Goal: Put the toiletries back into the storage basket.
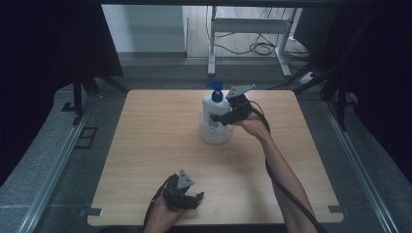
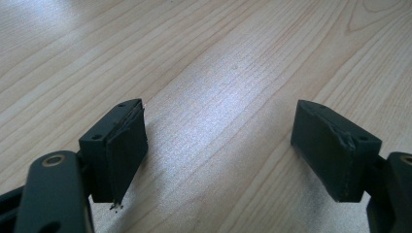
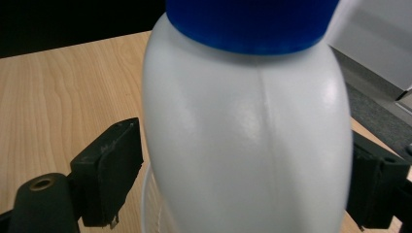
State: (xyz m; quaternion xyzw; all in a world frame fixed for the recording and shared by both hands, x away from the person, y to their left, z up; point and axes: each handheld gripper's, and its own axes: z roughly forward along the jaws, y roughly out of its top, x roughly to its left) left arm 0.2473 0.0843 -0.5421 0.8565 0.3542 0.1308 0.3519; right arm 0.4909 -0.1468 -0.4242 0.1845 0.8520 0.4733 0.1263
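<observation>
Wooden table (image 1: 145,160); pump bottle (image 3: 248,136) base hidden

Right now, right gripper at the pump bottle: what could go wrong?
1. The bottle stands in a clear cup; lifting may drag the cup along or tip it.
2. The right gripper straddles the smooth rounded body with a gap at one pad; it may slip.
3. The left gripper is open near the table edge, too far to steady anything.

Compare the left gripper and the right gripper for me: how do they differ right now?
The left gripper sits low near the table's front edge, while the right gripper is out at the white pump bottle, which stands in a clear container. The left's jaws stand wide apart over bare wood; the right's jaws flank the bottle, with a gap on one side. Both are black and hand-held.
</observation>
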